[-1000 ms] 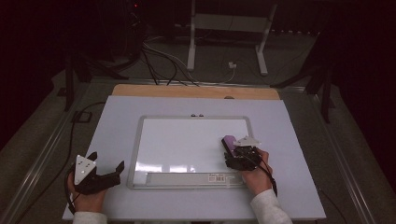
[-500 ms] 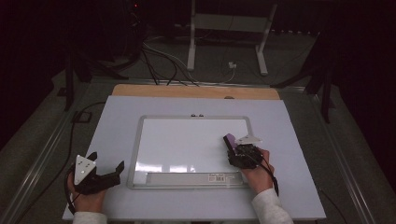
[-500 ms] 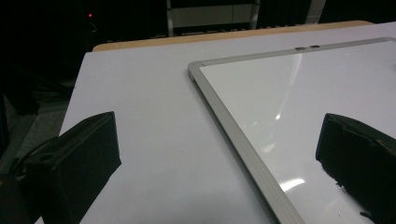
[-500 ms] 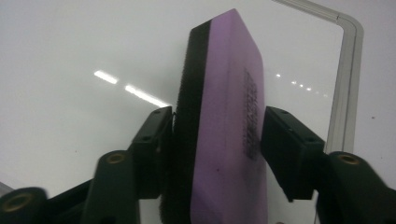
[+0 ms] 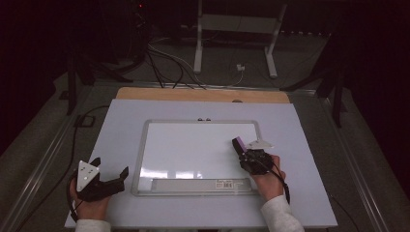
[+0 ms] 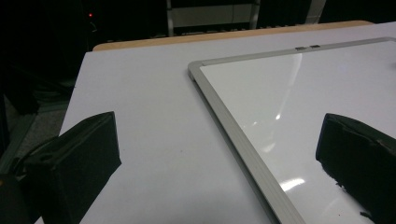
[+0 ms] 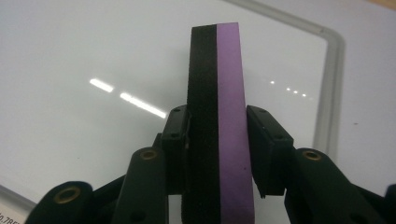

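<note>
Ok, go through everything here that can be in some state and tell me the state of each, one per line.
whiteboard: lying flat on the table, surface wiped clean, no marks visible.
eraser: black and purple, held on edge above the whiteboard.
right gripper: shut on the eraser, jaws having just closed onto it.
left gripper: open, nothing between the jaws, beside the whiteboard's left edge.
table: covered with a white sheet, wooden strip showing at the far edge.

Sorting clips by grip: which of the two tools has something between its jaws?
The right tool: its jaws have just closed on the purple-and-black eraser over the whiteboard. The left tool stands open, empty.
</note>
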A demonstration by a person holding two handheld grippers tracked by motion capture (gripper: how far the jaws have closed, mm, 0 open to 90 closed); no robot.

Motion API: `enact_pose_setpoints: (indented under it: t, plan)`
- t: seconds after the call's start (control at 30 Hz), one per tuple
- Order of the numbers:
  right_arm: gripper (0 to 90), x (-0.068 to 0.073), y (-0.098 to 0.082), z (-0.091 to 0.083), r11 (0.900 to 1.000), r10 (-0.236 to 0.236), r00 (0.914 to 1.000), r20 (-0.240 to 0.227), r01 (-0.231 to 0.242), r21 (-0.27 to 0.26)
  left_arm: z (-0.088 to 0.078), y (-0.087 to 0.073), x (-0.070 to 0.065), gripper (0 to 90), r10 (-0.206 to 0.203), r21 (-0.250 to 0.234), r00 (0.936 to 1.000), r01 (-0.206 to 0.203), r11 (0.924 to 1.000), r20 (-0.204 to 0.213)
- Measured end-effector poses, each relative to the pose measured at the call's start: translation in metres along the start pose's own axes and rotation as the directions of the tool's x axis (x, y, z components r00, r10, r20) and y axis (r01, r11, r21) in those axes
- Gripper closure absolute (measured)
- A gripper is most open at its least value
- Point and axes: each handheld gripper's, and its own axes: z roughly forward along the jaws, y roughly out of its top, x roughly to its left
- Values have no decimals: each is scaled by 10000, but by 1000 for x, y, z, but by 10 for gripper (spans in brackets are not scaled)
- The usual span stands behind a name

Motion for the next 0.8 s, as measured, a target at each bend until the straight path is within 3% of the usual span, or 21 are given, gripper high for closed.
enact_pose_setpoints:
  t: [0.33, 0.57, 0.8]
  plan:
    - [633, -17, -5, -20, 9948, 920, 9958, 19, -918, -445, 0, 0, -1, 6, 20, 40, 10000, -20, 10000, -4]
    - [633, -22, -14, -27, 9920, 1206, 9927, 61, -1203, -377, 0, 0, -2, 6, 24, 15, 10000, -24, 10000, -14]
    - [632, -21, -28, -33, 9834, 1814, 9834, 76, -1814, -60, 0, 1, -2, 7, 36, 3, 10000, -36, 10000, -4]
